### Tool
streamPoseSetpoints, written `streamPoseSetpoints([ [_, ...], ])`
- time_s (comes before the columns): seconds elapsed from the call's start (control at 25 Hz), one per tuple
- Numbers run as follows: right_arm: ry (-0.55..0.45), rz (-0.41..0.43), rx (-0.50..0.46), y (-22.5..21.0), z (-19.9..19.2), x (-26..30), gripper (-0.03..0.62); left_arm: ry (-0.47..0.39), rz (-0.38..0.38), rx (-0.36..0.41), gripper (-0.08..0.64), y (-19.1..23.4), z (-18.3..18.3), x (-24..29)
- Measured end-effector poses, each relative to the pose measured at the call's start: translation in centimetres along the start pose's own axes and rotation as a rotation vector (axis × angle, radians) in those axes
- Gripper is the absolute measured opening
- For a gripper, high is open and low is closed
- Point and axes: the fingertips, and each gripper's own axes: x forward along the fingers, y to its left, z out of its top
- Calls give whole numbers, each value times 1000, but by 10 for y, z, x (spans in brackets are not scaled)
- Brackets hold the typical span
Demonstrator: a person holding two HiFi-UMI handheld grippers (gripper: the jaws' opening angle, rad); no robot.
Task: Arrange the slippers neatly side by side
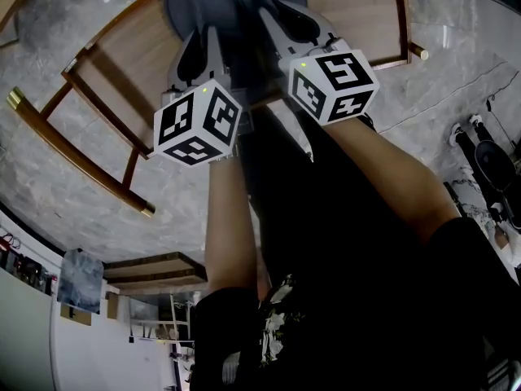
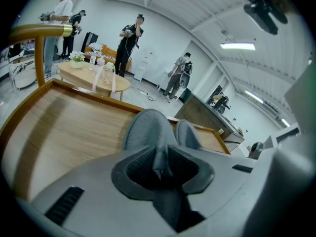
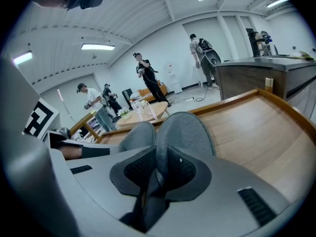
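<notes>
Grey slippers sit as a pair on the wooden tabletop (image 2: 64, 127), and each is pinched at the heel end by a gripper.

The left slipper (image 2: 148, 130) and right slipper (image 3: 185, 130) are both plain grey with a soft felt-like fabric, rounded closed toes and no visible pattern. They lie flat, toes pointing away from the person, just beside each other and roughly parallel; can't tell if the sides touch. The left gripper (image 2: 160, 164) has its jaws nearly together, clamped on a thin fold of the left slipper's rear edge. The right gripper (image 3: 160, 169) does the same on the right slipper, with fabric squeezed between its ribbed pads. Both slippers are well inside the tabletop's raised wooden rim (image 3: 232, 100). Grey marble-look floor (image 1: 456, 47) is below. Several people (image 2: 129, 41) stand in the background.
</notes>
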Motion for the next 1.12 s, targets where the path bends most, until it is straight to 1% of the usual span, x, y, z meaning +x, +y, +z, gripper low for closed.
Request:
streamPoseSetpoints([
  [0.04,2,17,-14,2,1,0,76,11,-3,13,100,-2,-1,1],
  [0.12,0,37,-33,5,2,-1,116,30,-6,34,141,-6,-4,3],
  [0.24,-18,72,-57,11,11,-5,143,28,1,49,150,-13,-1,0],
  [0.36,-50,149,-68,22,29,-16,143,14,-6,20,150,-20,10,-8],
  [0.4,-64,175,-70,24,37,-23,143,6,-4,23,150,-23,15,-14],
  [0.48,-85,226,-87,25,55,-43,143,-24,10,60,141,-32,27,-30],
  [0.56,-97,275,-120,23,70,-66,137,-66,21,103,117,-45,39,-52],
  [0.6,-101,296,-139,22,77,-77,122,-89,25,123,106,-52,44,-65],
  [0.68,-100,323,-184,17,86,-96,62,-128,41,169,70,-62,49,-90],
  [0.72,-87,325,-207,13,86,-102,13,-135,57,198,42,-65,46,-101],
  [0.76,-57,316,-230,7,79,-106,2,-123,78,232,28,-63,38,-108],
  [0.8,-7,295,-255,0,67,-106,0,-88,101,265,26,-59,24,-112],
  [0.84,63,267,-281,-9,49,-104,0,-34,123,283,25,-50,7,-111],
  [0.88,147,239,-301,-18,26,-100,0,29,139,272,25,-41,-13,-108],
  [0.92,233,220,-310,-26,2,-95,0,90,147,231,25,-31,-33,-103],
  [0.96,309,213,-309,-31,-20,-91,0,146,149,173,25,-23,-52,-97],
  [1.0,365,217,-306,-31,-40,-89,0,197,146,121,25,-18,-69,-92],
  [1.04,407,225,-309,-29,-57,-88,0,241,142,89,26,-14,-83,-88],
  [1.12,467,236,-337,-22,-85,-88,0,315,128,88,26,-10,-103,-81],
])
